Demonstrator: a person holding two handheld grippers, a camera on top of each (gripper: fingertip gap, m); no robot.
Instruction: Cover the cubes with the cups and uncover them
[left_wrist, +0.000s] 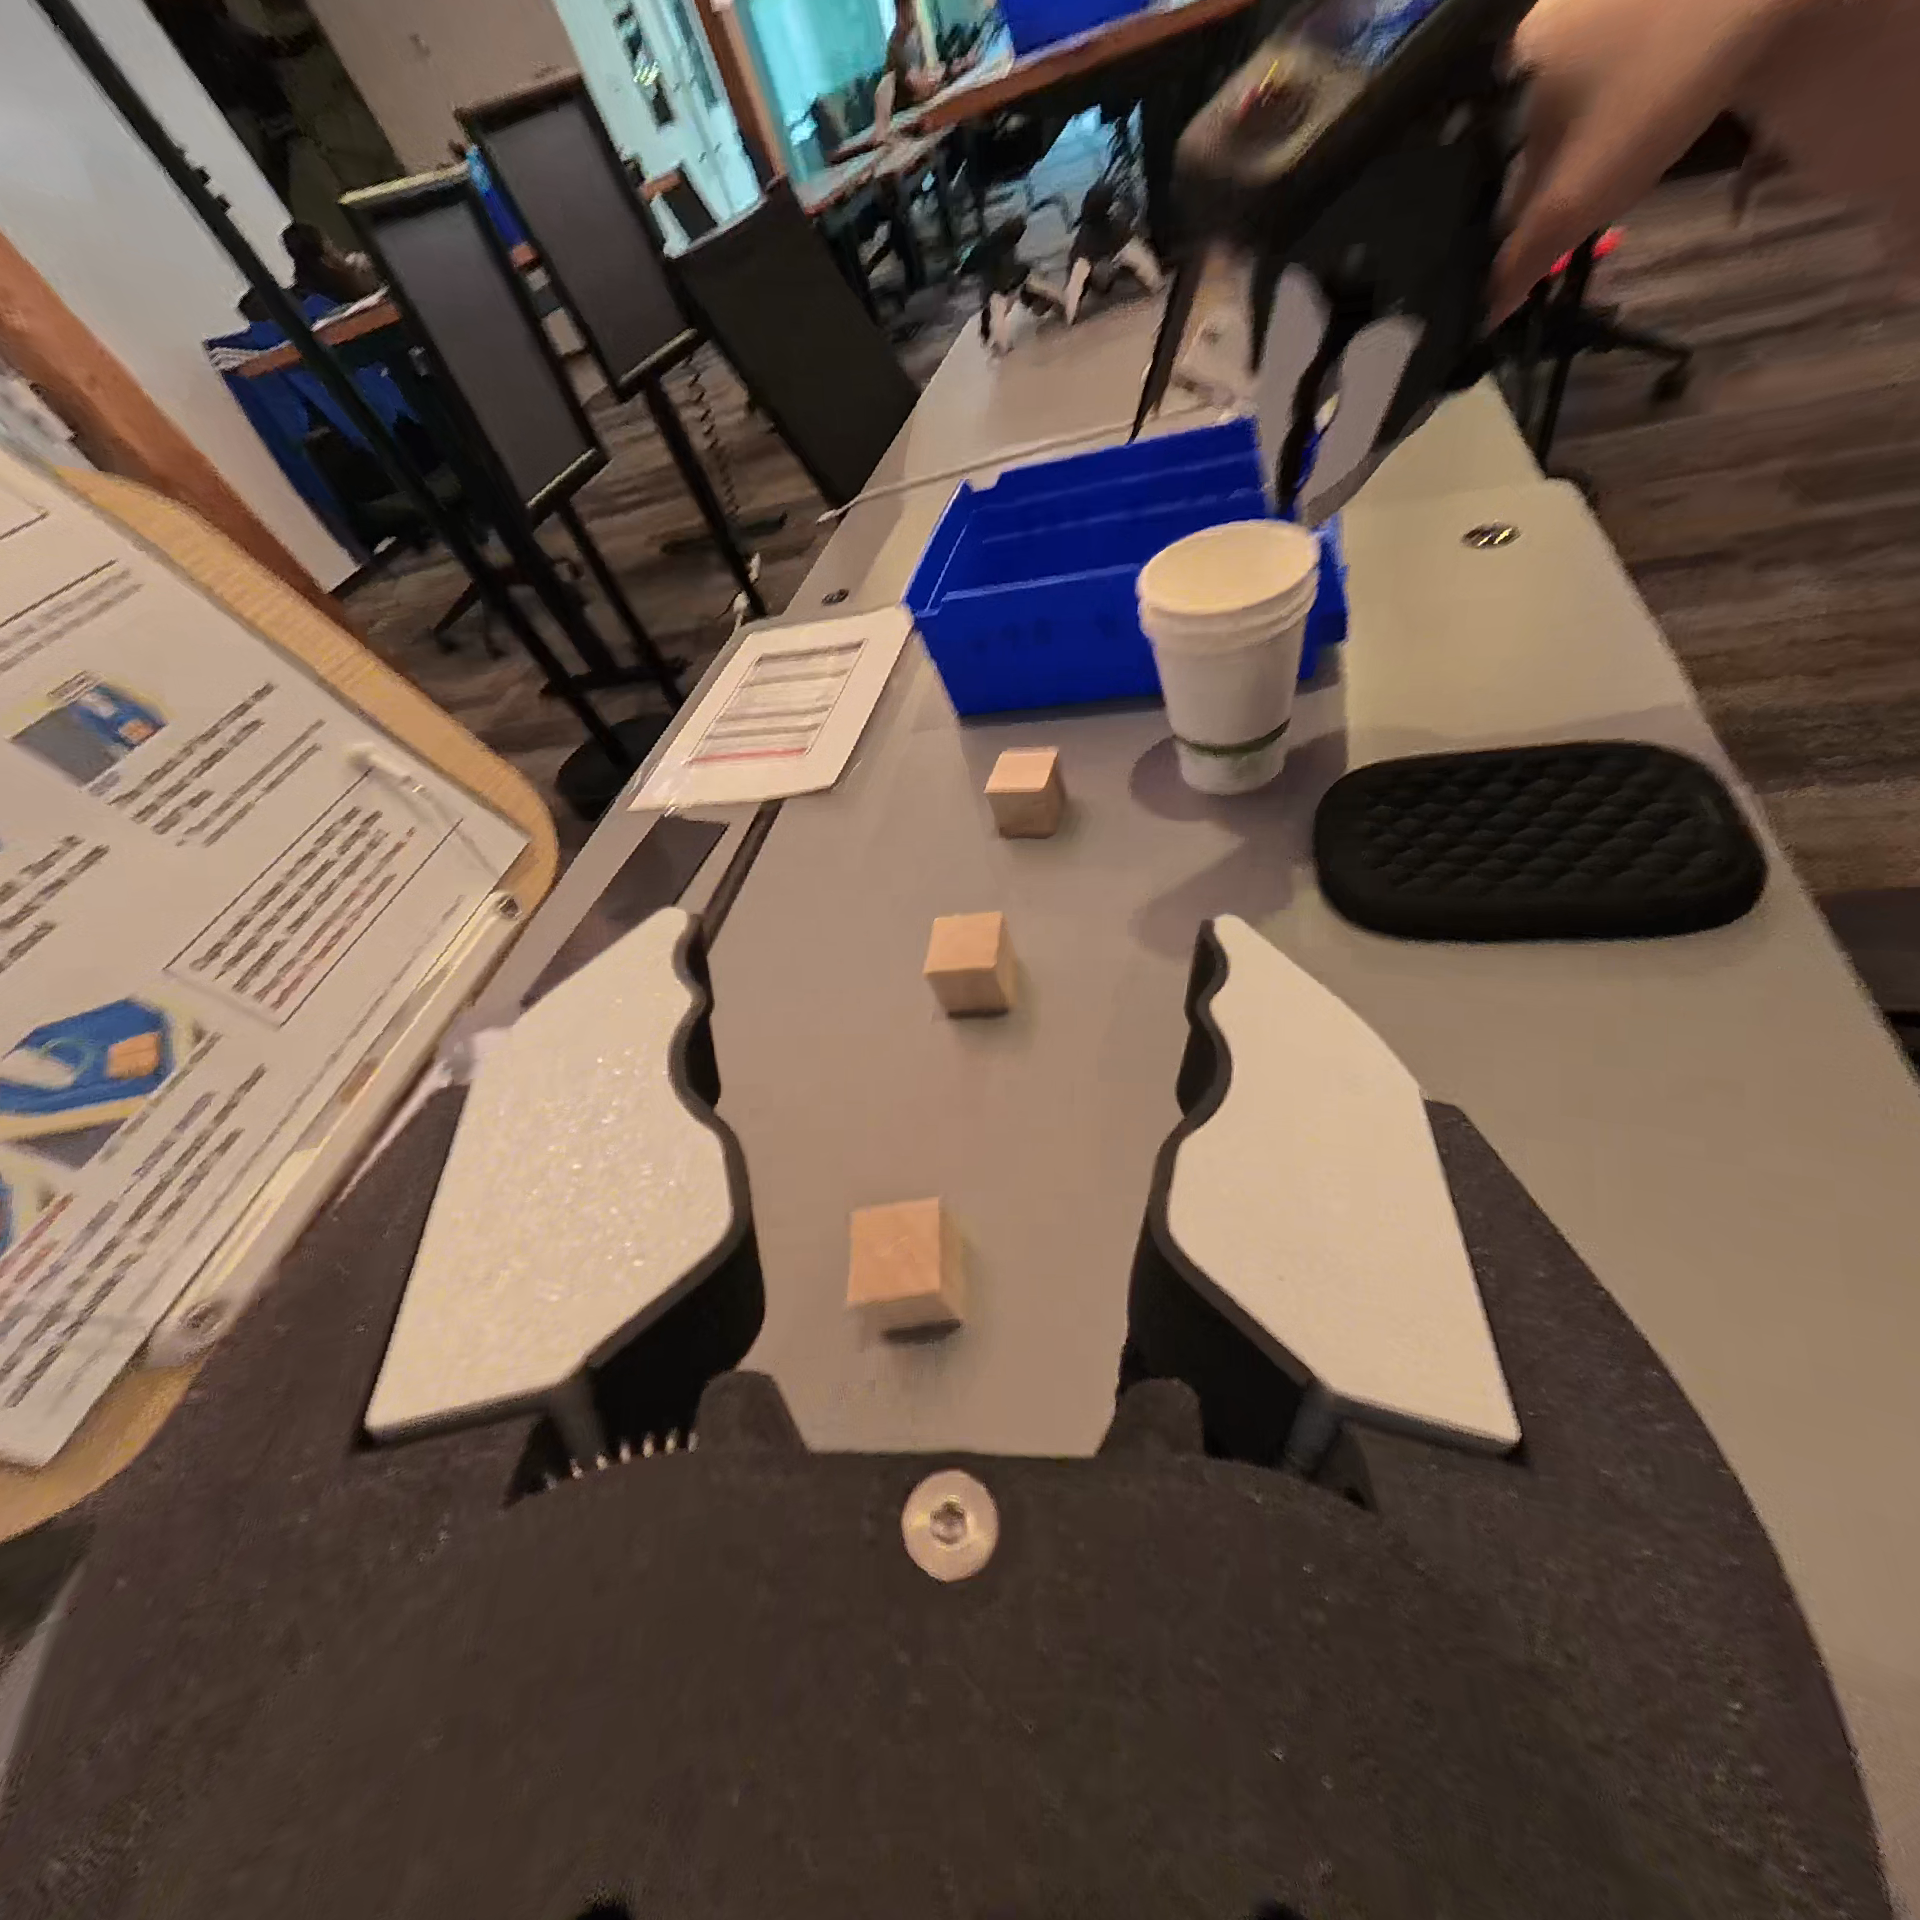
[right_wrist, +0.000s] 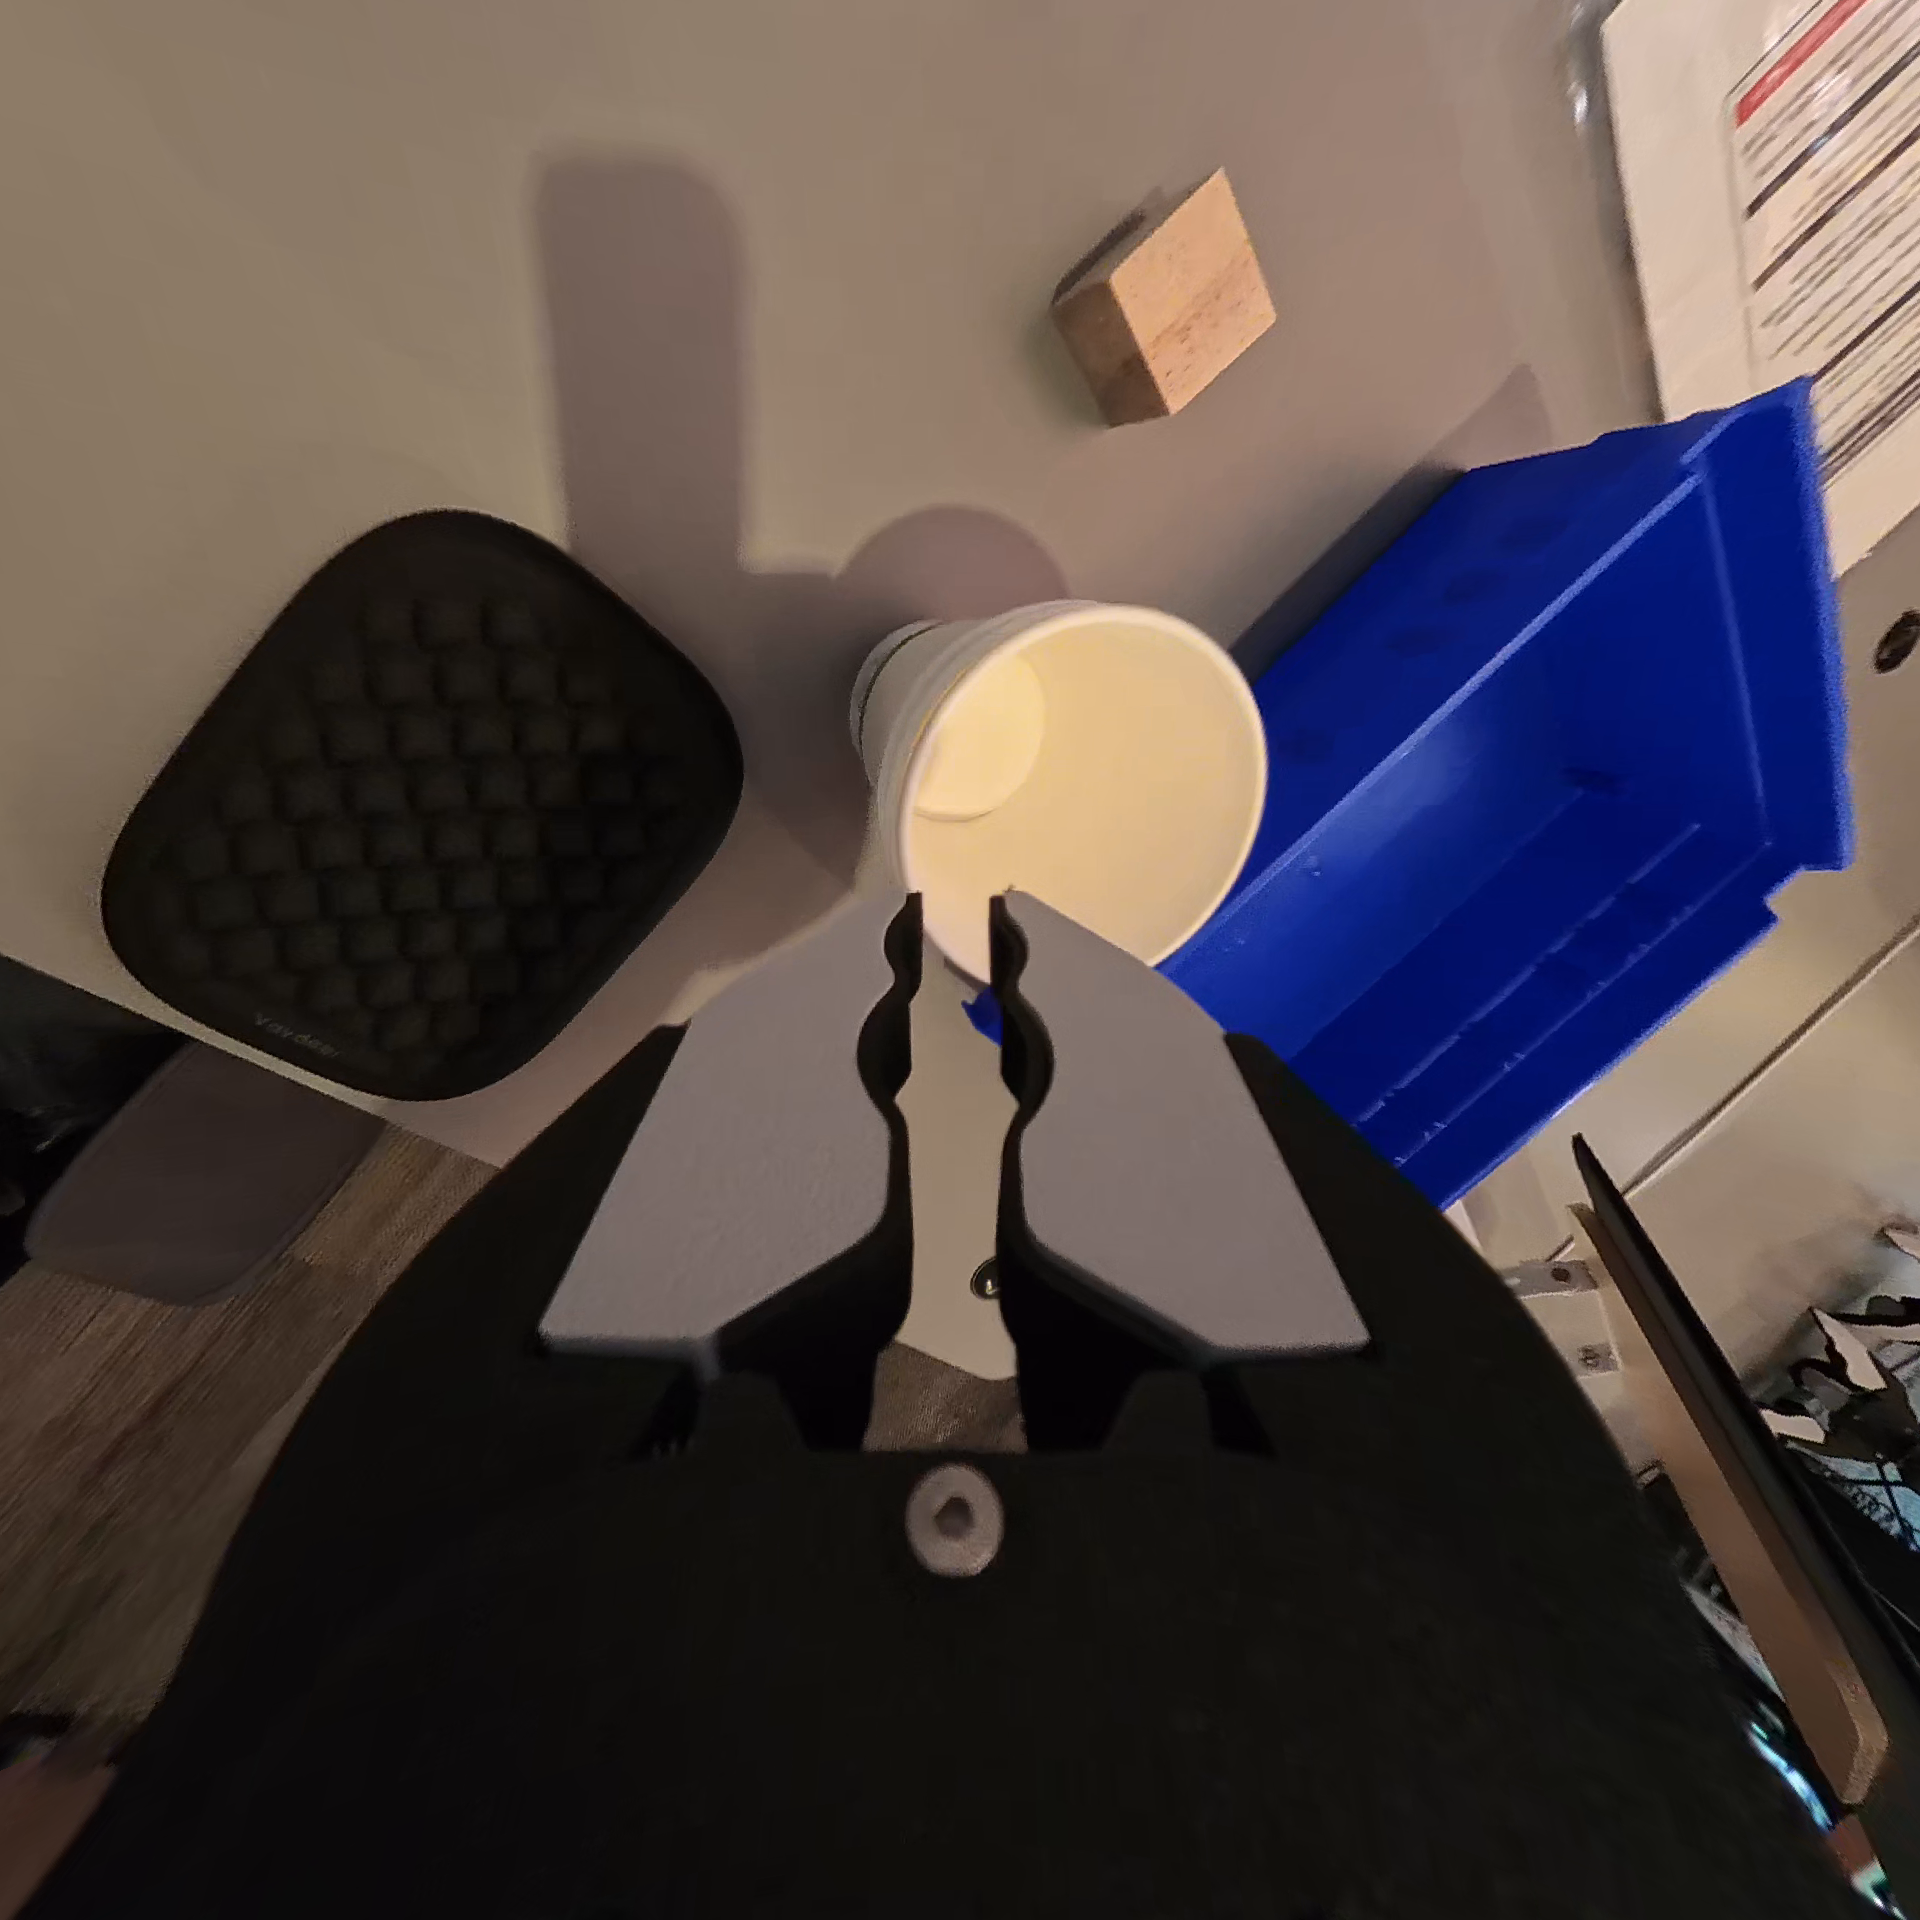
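- Left wrist view: my left gripper (left_wrist: 951, 1049) hangs released, jaws spread wide and holding nothing, over the grey counter (left_wrist: 1558, 1195).
- Three wooden cubes lie bare in a line ahead of it: the nearest cube (left_wrist: 904, 1265) sits between my spread fingers in this view, the middle cube (left_wrist: 969, 961) is beyond it, and the far cube (left_wrist: 1023, 792) is near the stack of paper cups (left_wrist: 1231, 655).
- The stack stands upright, mouth up, just in front of the blue bin (left_wrist: 1039, 603), with a black quilted pad (left_wrist: 1538, 842) to its right. My right gripper (left_wrist: 1236, 436) hovers, blurred, above the stack's rim.
- Right wrist view: my right gripper (right_wrist: 956, 904) is nearly clenched, only a narrow slit between the jaws, and grasps nothing; its tips sit at the near rim of the stack (right_wrist: 1081, 769).
- As I judge it, the step is lifting off one cup. To do it well, I should pinch only the top cup's rim wall, one finger inside and one outside, and lift straight up so the stack does not tip toward the bin (right_wrist: 1558, 790).
- The far cube (right_wrist: 1169, 296) is the closest one to cover first.
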